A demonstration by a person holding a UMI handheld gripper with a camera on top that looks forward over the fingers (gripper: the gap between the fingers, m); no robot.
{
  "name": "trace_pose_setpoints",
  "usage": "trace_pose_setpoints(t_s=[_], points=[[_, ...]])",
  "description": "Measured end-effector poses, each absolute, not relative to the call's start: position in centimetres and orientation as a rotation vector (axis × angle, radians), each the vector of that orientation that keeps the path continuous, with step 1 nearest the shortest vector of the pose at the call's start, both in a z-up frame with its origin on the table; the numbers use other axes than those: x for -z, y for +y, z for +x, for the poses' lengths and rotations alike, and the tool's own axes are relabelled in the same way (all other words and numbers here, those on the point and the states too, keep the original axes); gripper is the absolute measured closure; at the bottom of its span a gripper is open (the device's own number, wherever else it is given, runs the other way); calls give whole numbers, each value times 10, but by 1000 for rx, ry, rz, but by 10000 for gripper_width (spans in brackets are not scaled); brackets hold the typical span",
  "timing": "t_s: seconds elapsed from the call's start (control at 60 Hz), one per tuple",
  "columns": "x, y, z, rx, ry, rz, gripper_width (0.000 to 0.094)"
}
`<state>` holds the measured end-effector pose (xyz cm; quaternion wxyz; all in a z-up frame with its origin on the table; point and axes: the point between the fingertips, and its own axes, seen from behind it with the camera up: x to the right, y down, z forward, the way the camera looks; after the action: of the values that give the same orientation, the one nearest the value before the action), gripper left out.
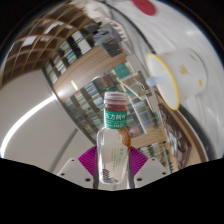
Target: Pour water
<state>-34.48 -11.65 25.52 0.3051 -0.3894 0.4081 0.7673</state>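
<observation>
A clear plastic water bottle with a green label and a reddish-brown cap stands between my fingers, cap pointing away from me. My gripper is shut on the bottle's lower body, and the magenta pads press on it from both sides. The bottle looks upright or only slightly tilted. Its base is hidden below my fingers. Just beyond the cap lies a shiny curved metal surface that mirrors the bottle.
A white round object with a yellow spot sits beyond the bottle to the right. Something white with a red patch lies further back. The metal surface reflects window-like patterns to the left.
</observation>
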Motion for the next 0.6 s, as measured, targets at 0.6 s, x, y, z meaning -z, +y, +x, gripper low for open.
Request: trace_pose_setpoints(t_s=[0.6], points=[[-228, -61, -102, 46, 72, -1511, 537]])
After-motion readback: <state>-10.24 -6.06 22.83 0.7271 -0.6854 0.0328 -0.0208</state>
